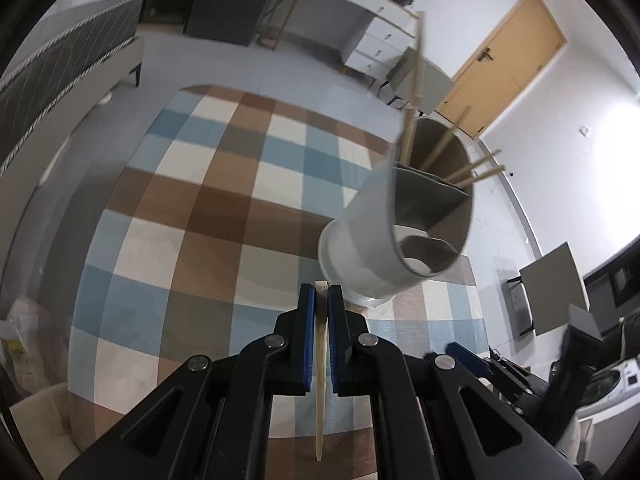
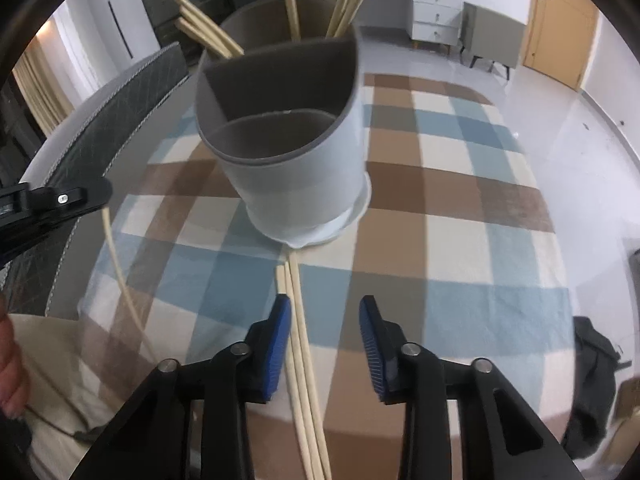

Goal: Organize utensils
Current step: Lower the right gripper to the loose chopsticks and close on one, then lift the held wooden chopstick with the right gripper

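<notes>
A grey, divided utensil holder (image 1: 360, 248) (image 2: 296, 176) stands on the checked tablecloth, and several wooden chopsticks (image 1: 460, 168) (image 2: 344, 4) lean in its rear compartment. My left gripper (image 1: 321, 292) is shut on one chopstick (image 1: 320, 420) just short of the holder's base. In the right wrist view that gripper (image 2: 60, 200) shows at the left edge with its chopstick (image 2: 116, 264) trailing below. My right gripper (image 2: 325, 304) is open low over the table. A small bundle of chopsticks (image 2: 298, 344) lies between its jaws close to the left pad (image 2: 282, 340), running up to the holder's foot.
The round table's cloth (image 2: 460, 240) spreads out to the right of the holder. A person's hand (image 2: 10, 372) shows at the left edge. Dark fabric (image 2: 592, 380) lies beyond the table's right edge. A grey padded seat back (image 1: 60, 72), white drawers (image 2: 436, 12) and a door (image 1: 508, 64) lie farther off.
</notes>
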The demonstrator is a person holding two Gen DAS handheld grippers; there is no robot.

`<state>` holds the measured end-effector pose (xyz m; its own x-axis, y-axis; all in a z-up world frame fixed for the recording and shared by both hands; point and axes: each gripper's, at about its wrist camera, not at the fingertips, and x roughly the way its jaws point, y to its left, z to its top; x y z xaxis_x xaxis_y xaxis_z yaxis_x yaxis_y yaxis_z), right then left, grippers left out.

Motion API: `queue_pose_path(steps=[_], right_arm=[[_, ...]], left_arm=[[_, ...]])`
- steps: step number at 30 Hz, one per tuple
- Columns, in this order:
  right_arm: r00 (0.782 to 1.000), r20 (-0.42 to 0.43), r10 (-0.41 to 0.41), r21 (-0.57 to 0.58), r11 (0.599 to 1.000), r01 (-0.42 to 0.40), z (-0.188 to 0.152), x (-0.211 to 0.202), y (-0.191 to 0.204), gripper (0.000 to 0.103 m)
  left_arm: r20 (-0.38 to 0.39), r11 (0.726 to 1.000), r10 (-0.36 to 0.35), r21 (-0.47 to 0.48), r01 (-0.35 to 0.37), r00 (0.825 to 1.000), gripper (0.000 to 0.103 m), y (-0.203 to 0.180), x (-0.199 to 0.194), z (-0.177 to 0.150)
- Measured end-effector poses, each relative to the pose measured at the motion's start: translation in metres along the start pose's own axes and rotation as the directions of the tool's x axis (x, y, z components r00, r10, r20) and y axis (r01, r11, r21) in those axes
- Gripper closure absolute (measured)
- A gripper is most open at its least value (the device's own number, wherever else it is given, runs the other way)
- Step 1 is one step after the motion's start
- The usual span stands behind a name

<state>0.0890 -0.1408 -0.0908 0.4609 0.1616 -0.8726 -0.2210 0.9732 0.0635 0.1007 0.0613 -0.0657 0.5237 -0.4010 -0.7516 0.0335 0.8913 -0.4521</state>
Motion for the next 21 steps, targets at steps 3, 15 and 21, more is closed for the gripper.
queue_pose_path(steps=[3, 15, 21], right_arm=[[0.999, -0.028, -0.015, -0.042, 0.999, 0.013, 0.007, 0.022, 0.004, 0.074], [0.997, -0.068, -0.034, -0.112, 0.993, 0.026, 0.019, 0.064, 0.018, 0.080], [0.996, -0.077, -0.049, -0.169, 0.985, 0.035, 0.017, 0.064, 0.026, 0.082]], left_arm=[[-0.018, 0.999, -0.016, -0.041, 0.016, 1.000, 0.101, 0.007, 0.003, 0.003], [-0.039, 0.999, 0.001, -0.042, -0.003, 0.999, 0.101, 0.011, 0.007, 0.007], [-0.066, 0.998, 0.005, -0.056, -0.008, 0.998, 0.101, 0.014, 0.014, 0.007]])
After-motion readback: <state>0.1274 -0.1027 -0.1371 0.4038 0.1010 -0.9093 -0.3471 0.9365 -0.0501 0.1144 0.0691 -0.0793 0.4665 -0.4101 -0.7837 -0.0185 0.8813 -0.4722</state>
